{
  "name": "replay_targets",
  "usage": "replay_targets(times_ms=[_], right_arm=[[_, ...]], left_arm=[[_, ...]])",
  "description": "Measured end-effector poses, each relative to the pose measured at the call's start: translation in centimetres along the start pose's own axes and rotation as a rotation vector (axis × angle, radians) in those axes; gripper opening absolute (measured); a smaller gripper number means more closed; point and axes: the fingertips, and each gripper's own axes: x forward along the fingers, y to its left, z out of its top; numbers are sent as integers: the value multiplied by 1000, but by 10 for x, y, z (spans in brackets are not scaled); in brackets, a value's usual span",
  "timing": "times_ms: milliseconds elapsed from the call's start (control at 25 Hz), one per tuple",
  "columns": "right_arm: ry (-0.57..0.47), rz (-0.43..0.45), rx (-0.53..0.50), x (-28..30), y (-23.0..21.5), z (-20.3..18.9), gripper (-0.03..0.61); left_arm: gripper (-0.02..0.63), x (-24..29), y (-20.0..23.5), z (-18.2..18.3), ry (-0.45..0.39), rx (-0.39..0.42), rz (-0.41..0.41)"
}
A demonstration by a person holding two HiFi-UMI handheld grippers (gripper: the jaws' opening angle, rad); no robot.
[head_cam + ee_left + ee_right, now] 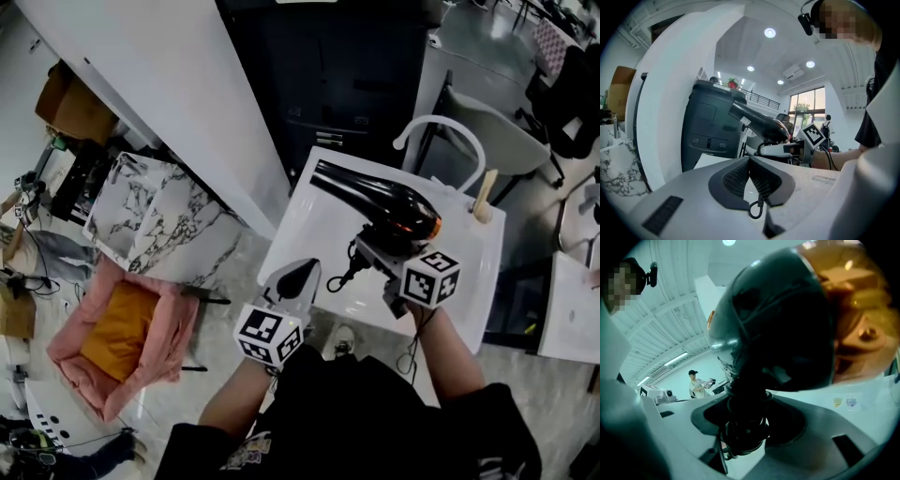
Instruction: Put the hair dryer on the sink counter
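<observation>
- White sink worktop (300,225) carries one curved faucet (441,127); one black hair dryer (375,199) and two tools are in view.
- Right tool (373,251) clamps the hair dryer's handle — body over mid-worktop, nozzle pointing far left.
- Left tool (298,277) — closed, empty, at the near left edge.
- Pink padded box (159,352) holds one orange cushion (117,328).

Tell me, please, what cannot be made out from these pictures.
- Head view: whether the hair dryer touches the sink counter; its own body hides the underside.
- Right gripper view: the hair dryer's nozzle, behind its body, held in the right gripper.
- Left gripper view: that grip on the handle, too small.
</observation>
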Motion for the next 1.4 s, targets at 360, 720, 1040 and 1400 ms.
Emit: replay_targets(times_ms=[360, 720, 1040, 1400], right_arm=[[21, -53, 23, 33, -30, 2, 221], [78, -124, 99, 77, -57, -13, 221], [135, -140, 179, 106, -85, -31, 221], [191, -165, 208, 131, -111, -45, 221]], left_arm=[[3, 27, 27, 4, 29, 2, -72], [3, 44, 66, 1, 76, -33, -154], [3, 56, 83, -4, 106, -54, -194], [3, 59, 99, -17, 133, -80, -193]])
